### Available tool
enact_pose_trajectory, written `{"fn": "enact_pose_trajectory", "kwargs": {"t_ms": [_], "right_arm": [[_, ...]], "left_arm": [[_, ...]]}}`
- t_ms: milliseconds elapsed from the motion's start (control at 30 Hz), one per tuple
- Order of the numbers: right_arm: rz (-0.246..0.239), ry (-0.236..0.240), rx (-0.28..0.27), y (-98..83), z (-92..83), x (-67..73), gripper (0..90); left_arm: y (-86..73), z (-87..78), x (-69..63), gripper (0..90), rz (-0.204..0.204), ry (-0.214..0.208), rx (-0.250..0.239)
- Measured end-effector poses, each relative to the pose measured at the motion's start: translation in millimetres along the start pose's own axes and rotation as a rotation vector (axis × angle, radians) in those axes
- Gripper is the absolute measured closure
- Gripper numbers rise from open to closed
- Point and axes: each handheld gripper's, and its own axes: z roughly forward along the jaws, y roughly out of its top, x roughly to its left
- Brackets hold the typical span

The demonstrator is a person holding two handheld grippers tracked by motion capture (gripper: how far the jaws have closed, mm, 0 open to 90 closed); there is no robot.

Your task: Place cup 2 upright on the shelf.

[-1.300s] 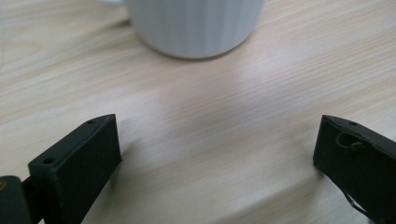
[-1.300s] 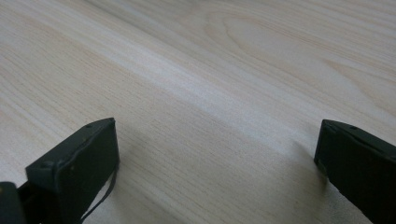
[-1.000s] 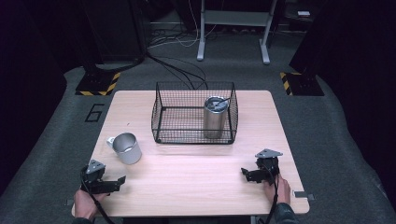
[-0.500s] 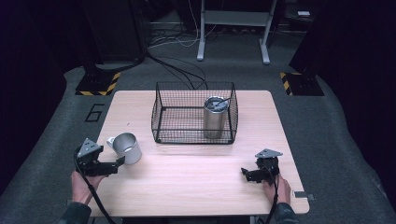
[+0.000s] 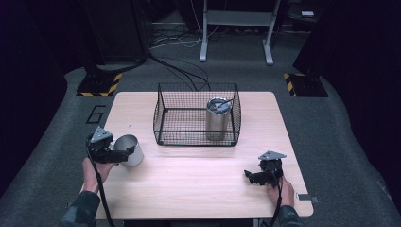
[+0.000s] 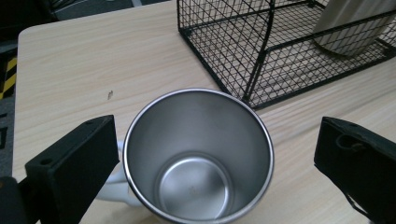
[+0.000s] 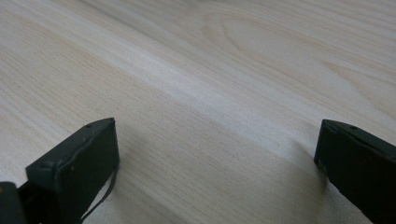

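Left gripper view: the steel mug (image 6: 198, 156) stands upright at lower centre of the frame, between the spread jaws of the left gripper (image 6: 210, 163), neither jaw touching it. In the high view the mug (image 5: 129, 150) sits at the lower left of the table (image 5: 198, 189). It is empty; a pale handle (image 6: 114, 186) projects at lower left. Judged rigid, fairly light, with a smooth wall likely to slip; best taken across the rim and wall, or by the handle. The wire basket (image 5: 197, 115), upper centre of the high view, holds one tall steel tumbler (image 5: 217, 118) with a lid, standing upright at the basket's right side. The right gripper (image 5: 255, 177), lower right, rests with jaws apart over bare wood, holding nothing
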Motion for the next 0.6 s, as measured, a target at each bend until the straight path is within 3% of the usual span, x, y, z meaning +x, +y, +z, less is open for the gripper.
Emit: {"fn": "enact_pose_trajectory", "kwargs": {"t_ms": [233, 467, 600], "right_arm": [[-0.001, 0.0, 0.0, 0.0, 0.0, -0.1, 0.0], [-0.001, 0.001, 0.006, 0.1, -0.2, 0.0, 0.0], [-0.001, 0.0, -0.001, 0.0, 0.0, -0.1, 0.0]], "left_arm": [[0.6, 14.6, 1.6, 0.0, -0.008, -0.008, 0.024], [3.3, 22.3, -2.9, 0.8, 0.039, 0.008, 0.033], [2.9, 28.5, -5.0, 5.5, 0.053, 0.001, 0.046]]}}
